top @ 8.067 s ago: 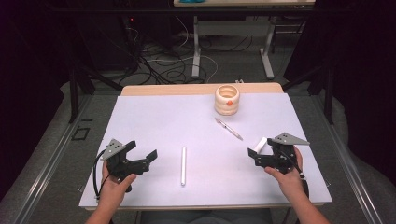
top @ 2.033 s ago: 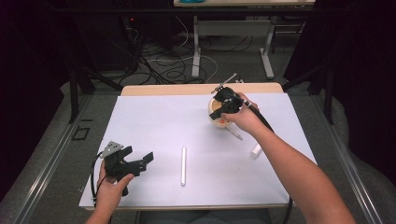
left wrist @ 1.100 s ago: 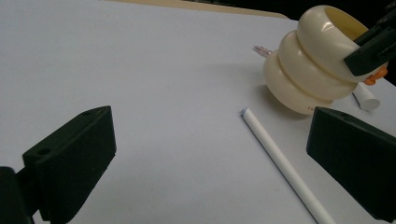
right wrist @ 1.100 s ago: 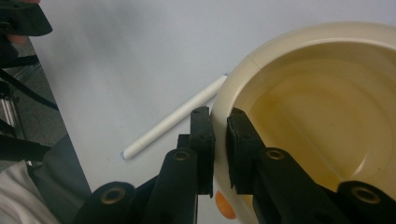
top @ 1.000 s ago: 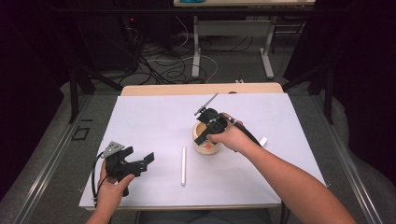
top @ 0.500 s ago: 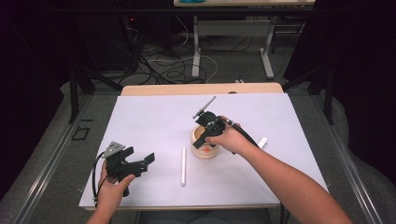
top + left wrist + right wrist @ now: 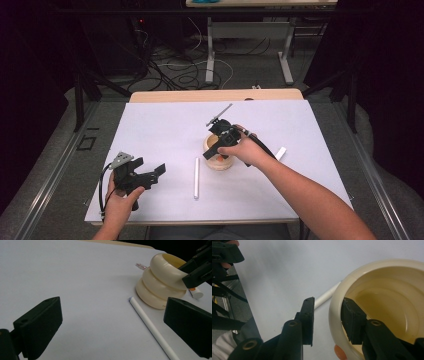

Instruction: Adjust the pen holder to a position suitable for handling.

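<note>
One cream-coloured ribbed ceramic holder [image 7: 219,159] stands upright near the middle of the white table cover [image 7: 150,130], and the right gripper [image 7: 221,145] is at its rim. In the right gripper view its two black jaws straddle the holder's wall, one inside the hollow and one outside; the outer jaw stands a little off the wall, so they are partly apart and a firm pinch cannot be made out. The holder [image 7: 387,302] looks hollow with a glossy yellowish inside.

One long white plastic stick [image 7: 196,177] lies flat on the cover just left of the holder, apart from it. A second, shorter white piece [image 7: 280,153] lies to the right of the person's forearm. In the left gripper view a small white marker with an orange band [image 7: 195,292] lies behind the holder, and a thin clear pen [image 7: 141,265] shows past it.

The left gripper [image 7: 145,176] rests low at the near left of the cover, its jaws spread wide with nothing between them
</note>
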Available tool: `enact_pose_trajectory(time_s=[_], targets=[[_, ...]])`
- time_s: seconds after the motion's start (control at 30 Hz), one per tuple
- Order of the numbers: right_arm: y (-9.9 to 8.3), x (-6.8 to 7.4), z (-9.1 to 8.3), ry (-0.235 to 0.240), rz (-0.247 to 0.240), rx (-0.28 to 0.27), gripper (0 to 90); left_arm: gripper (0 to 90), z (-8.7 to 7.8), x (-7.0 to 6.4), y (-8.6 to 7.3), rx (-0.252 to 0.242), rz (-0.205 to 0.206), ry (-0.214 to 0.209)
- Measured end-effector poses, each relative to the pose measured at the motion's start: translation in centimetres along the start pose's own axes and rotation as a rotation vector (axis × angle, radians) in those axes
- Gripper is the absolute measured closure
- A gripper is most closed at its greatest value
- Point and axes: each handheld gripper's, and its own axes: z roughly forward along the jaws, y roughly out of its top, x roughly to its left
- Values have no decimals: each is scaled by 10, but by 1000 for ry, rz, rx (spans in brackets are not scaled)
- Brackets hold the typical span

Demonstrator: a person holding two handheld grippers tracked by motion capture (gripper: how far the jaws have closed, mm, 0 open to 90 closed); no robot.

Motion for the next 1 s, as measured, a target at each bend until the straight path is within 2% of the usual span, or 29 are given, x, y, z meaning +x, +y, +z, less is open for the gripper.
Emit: enact_pose_trajectory(time_s=[0.03,0.1,0.13,0.2,0.27,0.3,0.33,0.37,0.4,0.47,0.67,0.73,0.8,0.83,0.9,0.97,1.0], targets=[[-1,0,1,-5,-7,-35,601,21,0,0,0,0,0,0],[-1,0,1,-6,-12,-48,586,21,0,0,0,2,1,2],[-1,1,-1,3,-3,-31,564,21,0,0,0,4,1,1],[-2,1,-3,-16,-6,-78,530,22,0,0,0,5,1,2],[-3,0,-5,-27,-8,-101,497,22,0,1,0,5,2,3],[-2,0,-8,-29,-9,-84,487,22,0,1,0,5,2,4],[-3,0,-9,-34,-11,-109,480,22,0,1,0,6,1,4],[-3,1,-11,-35,6,-103,467,22,0,1,0,7,1,4],[-3,-1,-12,-42,-16,-120,454,22,0,1,0,7,1,4],[-3,0,-14,-43,-11,-112,445,22,0,1,0,7,2,6],[-7,-5,-27,-82,-31,-200,374,22,1,1,0,9,3,7],[-8,-6,-32,-94,-10,-239,358,22,1,1,0,10,3,8],[-9,-10,-36,-110,-39,-271,352,22,1,2,0,10,3,9],[-10,-11,-40,-116,-33,-255,347,22,1,1,0,10,4,9],[-12,-13,-44,-146,-29,-283,329,22,1,1,0,10,4,10],[-13,-15,-46,-155,-25,-290,325,22,1,1,0,10,5,10],[-17,-19,-51,-167,4,-307,311,22,1,1,0,8,4,11]])
